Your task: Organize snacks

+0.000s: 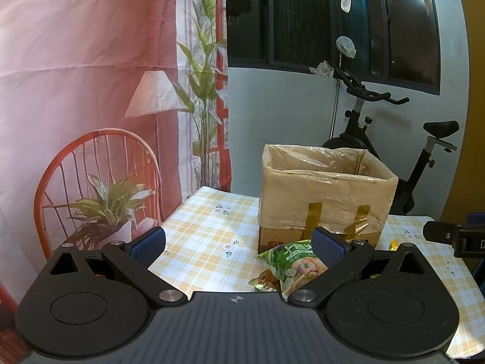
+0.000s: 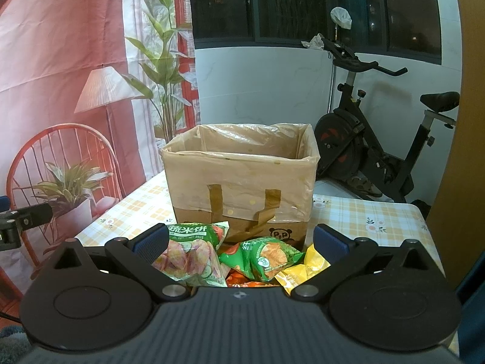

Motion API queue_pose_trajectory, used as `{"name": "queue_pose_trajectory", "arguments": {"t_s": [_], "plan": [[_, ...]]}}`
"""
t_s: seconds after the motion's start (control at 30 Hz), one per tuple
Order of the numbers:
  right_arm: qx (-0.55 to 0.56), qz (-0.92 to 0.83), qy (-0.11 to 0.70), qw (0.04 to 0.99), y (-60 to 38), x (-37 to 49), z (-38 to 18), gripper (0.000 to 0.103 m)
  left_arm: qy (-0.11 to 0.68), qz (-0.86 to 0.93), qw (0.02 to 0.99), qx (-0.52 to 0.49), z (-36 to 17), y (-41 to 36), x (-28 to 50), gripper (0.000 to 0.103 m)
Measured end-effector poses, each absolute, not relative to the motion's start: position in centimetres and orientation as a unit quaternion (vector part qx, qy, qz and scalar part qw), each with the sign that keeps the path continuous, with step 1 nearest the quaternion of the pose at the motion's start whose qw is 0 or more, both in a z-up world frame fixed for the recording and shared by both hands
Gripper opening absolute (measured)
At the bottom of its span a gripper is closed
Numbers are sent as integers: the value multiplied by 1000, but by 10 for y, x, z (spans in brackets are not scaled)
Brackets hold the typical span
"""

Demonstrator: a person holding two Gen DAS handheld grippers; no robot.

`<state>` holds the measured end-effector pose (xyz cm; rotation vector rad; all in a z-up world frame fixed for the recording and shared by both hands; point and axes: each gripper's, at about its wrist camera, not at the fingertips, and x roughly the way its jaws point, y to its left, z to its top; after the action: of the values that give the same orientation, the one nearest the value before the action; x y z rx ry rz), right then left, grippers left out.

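Right wrist view: right claw [image 2: 239, 242] gapes wide, empty, above snack packets [image 2: 263, 257].

Both views are lit by warm, fairly dim indoor light, while the window [image 1: 333, 15] is seen dark, with a bright glare spot reflected at its upper right. Straight lines are bowed by fisheye distortion and the corners are blacked out. Slight softness is noted toward the edges.

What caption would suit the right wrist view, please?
Open right gripper above snack packets before a plastic-lined cardboard box.
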<state>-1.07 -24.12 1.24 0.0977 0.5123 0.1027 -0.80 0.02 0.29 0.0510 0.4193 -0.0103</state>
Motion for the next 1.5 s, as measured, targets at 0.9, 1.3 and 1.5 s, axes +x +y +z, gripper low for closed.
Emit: {"name": "queue_pose_trajectory", "arguments": {"t_s": [0.9,1.3,1.5], "plan": [[47,51,255,965,-239,-12,8,103,213,-7,977,24,1,-1,-7,103],[50,51,258,964,-238,-12,2,103,217,0,976,22,-1,0,-6,103],[57,56,257,963,-240,-11,1,103,218,1,976,17,0,5,-4,103]]}}
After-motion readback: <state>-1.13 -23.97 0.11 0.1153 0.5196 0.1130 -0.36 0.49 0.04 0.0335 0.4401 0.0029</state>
